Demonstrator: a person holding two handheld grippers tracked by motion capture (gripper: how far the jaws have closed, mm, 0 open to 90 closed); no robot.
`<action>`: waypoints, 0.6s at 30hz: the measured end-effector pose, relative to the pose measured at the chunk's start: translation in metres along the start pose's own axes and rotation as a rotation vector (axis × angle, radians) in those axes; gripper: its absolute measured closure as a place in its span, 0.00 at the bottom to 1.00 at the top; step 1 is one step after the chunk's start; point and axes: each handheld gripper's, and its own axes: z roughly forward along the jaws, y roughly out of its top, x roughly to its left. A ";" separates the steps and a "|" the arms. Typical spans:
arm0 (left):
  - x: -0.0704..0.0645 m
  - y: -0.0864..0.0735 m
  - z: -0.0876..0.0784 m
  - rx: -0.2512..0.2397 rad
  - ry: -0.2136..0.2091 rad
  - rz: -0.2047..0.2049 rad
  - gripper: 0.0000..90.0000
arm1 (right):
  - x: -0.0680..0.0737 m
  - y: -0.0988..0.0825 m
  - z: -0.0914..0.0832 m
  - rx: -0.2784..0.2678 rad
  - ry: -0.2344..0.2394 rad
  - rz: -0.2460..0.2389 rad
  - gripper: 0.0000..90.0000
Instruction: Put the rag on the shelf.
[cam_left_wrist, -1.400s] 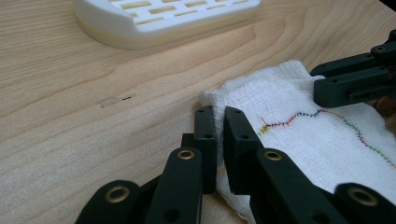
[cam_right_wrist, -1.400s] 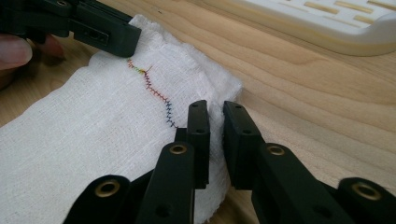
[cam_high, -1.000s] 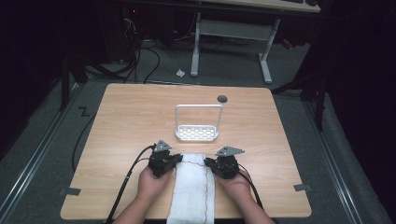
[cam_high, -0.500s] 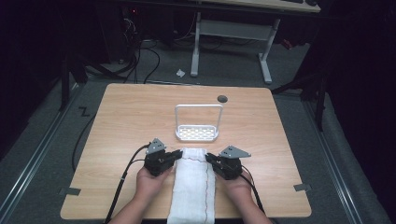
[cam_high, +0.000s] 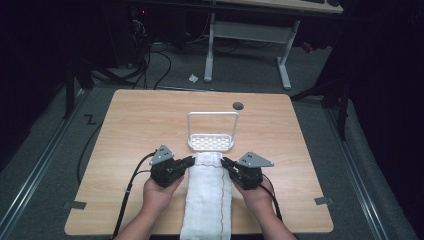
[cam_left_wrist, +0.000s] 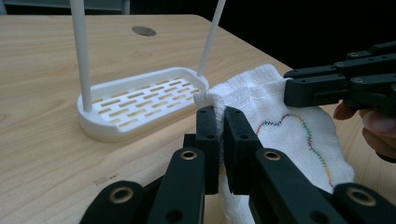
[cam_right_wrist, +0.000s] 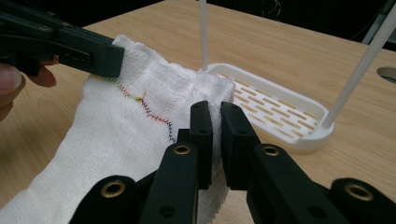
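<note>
The tabletop (cam_high: 150, 120) is viewed from above, facing forward and down, at a distance. Close, low views are taken along each gripper's jaws from opposite sides; the white cloth (cam_left_wrist: 289, 126) and white rack (cam_right_wrist: 280, 112) are shared by both.

A: that cloth (cam_high: 207, 200) looks like rough white woven gauze, coloured stitching on it.

B: yep. Rack (cam_high: 211, 142) is smooth white plastic, table (cam_high: 140, 120) matt wood-grain laminate.

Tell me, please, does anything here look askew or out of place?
Nothing stands out: the white cloth is pinched evenly at both far corners by the left gripper and right gripper, and the white rack stands upright.
</note>
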 end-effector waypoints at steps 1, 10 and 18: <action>-0.001 0.002 0.000 -0.006 0.004 0.002 0.95 | -0.001 0.002 -0.001 -0.006 -0.002 0.001 0.94; -0.003 0.031 -0.002 -0.052 0.028 0.030 0.95 | -0.006 0.026 -0.007 -0.081 -0.009 -0.006 0.94; -0.006 0.059 -0.007 -0.109 0.041 0.065 0.95 | -0.013 0.054 -0.014 -0.143 -0.023 -0.016 0.94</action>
